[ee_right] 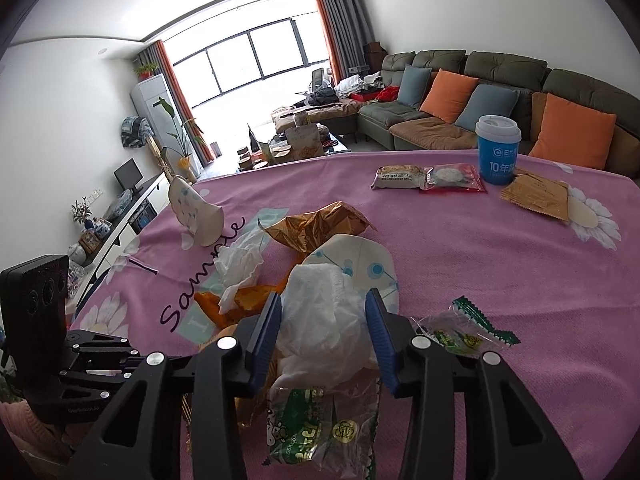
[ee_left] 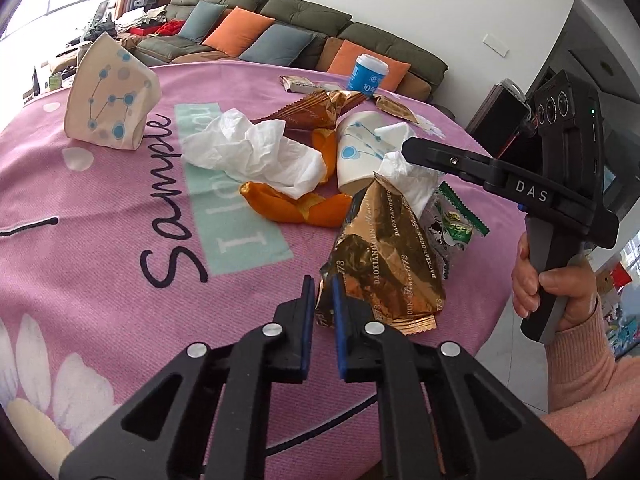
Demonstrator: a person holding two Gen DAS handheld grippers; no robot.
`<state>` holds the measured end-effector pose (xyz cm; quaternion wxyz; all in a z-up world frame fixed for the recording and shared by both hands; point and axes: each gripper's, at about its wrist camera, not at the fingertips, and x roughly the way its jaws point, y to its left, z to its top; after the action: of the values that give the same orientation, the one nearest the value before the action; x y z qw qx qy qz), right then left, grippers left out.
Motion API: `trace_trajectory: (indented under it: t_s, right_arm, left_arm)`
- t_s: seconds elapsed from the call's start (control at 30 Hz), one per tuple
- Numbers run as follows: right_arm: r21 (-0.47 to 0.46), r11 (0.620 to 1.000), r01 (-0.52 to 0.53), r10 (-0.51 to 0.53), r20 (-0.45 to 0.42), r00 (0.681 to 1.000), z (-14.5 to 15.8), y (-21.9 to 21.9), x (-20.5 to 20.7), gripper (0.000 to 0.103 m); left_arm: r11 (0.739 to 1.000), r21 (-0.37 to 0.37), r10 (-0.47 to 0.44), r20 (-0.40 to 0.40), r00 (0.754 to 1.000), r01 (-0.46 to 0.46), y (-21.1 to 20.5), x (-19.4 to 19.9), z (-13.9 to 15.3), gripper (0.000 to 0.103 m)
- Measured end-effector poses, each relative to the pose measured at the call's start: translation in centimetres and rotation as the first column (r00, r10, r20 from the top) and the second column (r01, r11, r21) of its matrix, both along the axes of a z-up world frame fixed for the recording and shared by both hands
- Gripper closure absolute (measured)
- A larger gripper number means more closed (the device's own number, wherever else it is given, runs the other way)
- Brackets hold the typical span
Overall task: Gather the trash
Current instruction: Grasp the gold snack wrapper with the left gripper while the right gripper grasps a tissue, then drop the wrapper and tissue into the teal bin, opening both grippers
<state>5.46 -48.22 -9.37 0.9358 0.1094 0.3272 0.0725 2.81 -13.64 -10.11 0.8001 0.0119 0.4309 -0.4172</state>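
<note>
1. While the left wrist view looks down its own fingers, the left tongs point(ee_left: 322, 300) are pressed nearly together on a corner of the gold snack wrapper point(ee_left: 384, 256), which lies crumpled on the pink-clothed counter point(ee_left: 100, 280) at the near edge of the litter.
2. Beyond it the heap looks untouched: a crumpled white tissue point(ee_left: 260, 152), orange peel point(ee_left: 292, 204), a tipped paper cup point(ee_left: 360, 152), a green-printed wrapper point(ee_left: 456, 228), and a second squashed cup point(ee_left: 112, 96) standing apart to the left.
3. From the right wrist view, the right tongs point(ee_right: 324, 316) stand on either side of a wad of white tissue point(ee_right: 320, 312); the pads look to be touching it, so I take it as a light pinch.
4. Farther back sit sealed snack packets point(ee_right: 398, 178) and a blue lidded cup point(ee_right: 498, 148); whether those count as trash I cannot tell.
5. No bin or bag shows anywhere, and almost all the litter is on the cloth, so I judge the collecting barely begun.
</note>
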Motion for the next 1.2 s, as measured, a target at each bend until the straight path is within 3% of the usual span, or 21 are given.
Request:
trace_trajectory:
  t_s: [0.1, 0.17, 0.2, 0.23, 0.37, 0.47, 0.63, 0.7, 0.93, 1.2]
  right_arm:
    - [-0.001, 1.0, -0.007, 0.007, -0.006, 1.0, 0.0, 0.2, 0.0, 0.085]
    - [0.005, 1.0, -0.015, 0.015, -0.002, 1.0, 0.0, 0.3, -0.1, 0.089]
    - [0.015, 1.0, -0.022, 0.022, 0.001, 1.0, 0.1, 0.4, -0.1, 0.09]
    - [0.02, 0.999, -0.027, 0.027, 0.005, 1.0, 0.2, 0.4, -0.2, 0.09]
    - [0.037, 0.998, -0.055, 0.055, 0.021, 0.998, 0.6, 1.1, -0.3, 0.091]
    - [0.052, 0.996, -0.076, 0.074, 0.028, 0.997, 0.8, 1.7, -0.2, 0.091]
    - [0.066, 0.992, -0.111, 0.108, 0.035, 0.993, 1.0, 2.9, 0.3, 0.091]
    - [0.07, 0.99, -0.122, 0.119, 0.045, 0.992, 1.3, 3.3, 0.4, 0.091]
    - [0.071, 0.984, -0.163, 0.157, 0.083, 0.984, 2.8, 4.7, 0.6, 0.091]
    - [0.075, 0.97, -0.232, 0.22, 0.141, 0.965, 4.9, 7.2, 1.7, 0.091]
  left_arm:
    - [1.0, -0.028, -0.003, 0.0, 1.0, 0.003, 0.8, -0.3, 0.4, 0.094]
    - [0.999, -0.039, 0.004, 0.007, 1.0, -0.003, 1.2, -0.3, 0.8, 0.07]
    - [0.999, -0.052, 0.006, 0.008, 1.0, -0.005, 1.4, -0.3, 1.0, 0.05]
    - [0.998, -0.063, 0.008, 0.012, 1.0, -0.008, 1.6, -0.3, 1.1, 0.045]
    - [0.998, -0.06, -0.023, -0.009, 1.0, 0.022, 1.1, -0.1, 0.9, 0.043]
    - [0.997, -0.053, -0.052, -0.031, 0.998, 0.051, 0.4, -0.4, 0.3, 0.048]
    - [0.996, -0.058, -0.069, -0.029, 0.997, 0.068, 0.6, -0.9, 0.3, 0.087]
    - [0.996, -0.061, -0.066, -0.024, 0.998, 0.065, 1.1, -1.1, 0.5, 0.097]
    - [0.996, -0.085, -0.024, -0.003, 1.0, 0.024, 4.2, -1.7, 1.4, 0.101]
    - [0.991, -0.105, 0.091, 0.05, 0.995, -0.085, 9.3, -2.2, 3.0, 0.101]
